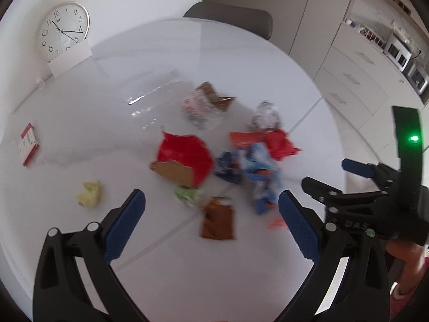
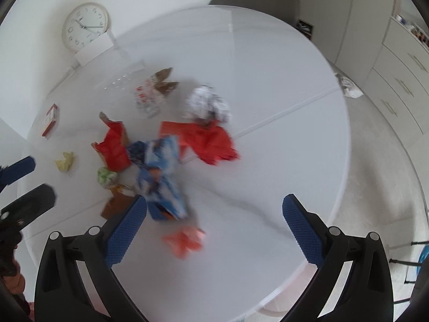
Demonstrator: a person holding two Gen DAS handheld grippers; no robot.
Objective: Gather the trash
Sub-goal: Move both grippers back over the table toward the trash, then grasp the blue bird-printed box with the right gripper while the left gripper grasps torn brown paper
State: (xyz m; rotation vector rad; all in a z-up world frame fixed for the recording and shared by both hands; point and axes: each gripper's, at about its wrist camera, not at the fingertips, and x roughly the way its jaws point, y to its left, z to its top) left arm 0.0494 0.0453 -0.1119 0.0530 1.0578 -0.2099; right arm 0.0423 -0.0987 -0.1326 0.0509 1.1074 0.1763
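Observation:
Trash lies scattered on a round white table point(image 1: 241, 53) point(image 2: 281, 67). A red carton point(image 1: 185, 155) point(image 2: 114, 145), a blue wrapper point(image 1: 261, 171) point(image 2: 161, 171), a red bag point(image 1: 278, 141) point(image 2: 211, 139), a brown wrapper point(image 1: 217, 220) point(image 2: 115, 204), a green wad point(image 1: 187, 194) point(image 2: 106, 175), a yellow wad point(image 1: 89, 194) point(image 2: 65, 161), a crumpled white paper ball point(image 1: 265, 114) point(image 2: 209, 102) and an orange scrap point(image 2: 185, 240) show. My left gripper point(image 1: 211, 209) is open above the brown wrapper. My right gripper point(image 2: 214, 214) is open above the orange scrap, empty.
A clear plastic bag point(image 1: 152, 94) and a white printed carton point(image 1: 206, 102) point(image 2: 150, 94) lie farther back. A small red box point(image 1: 28, 145) point(image 2: 50, 120) sits at the left edge. A clock point(image 1: 63, 30) leans on the wall. A chair point(image 1: 233, 18) and drawers point(image 1: 356, 80) stand beyond.

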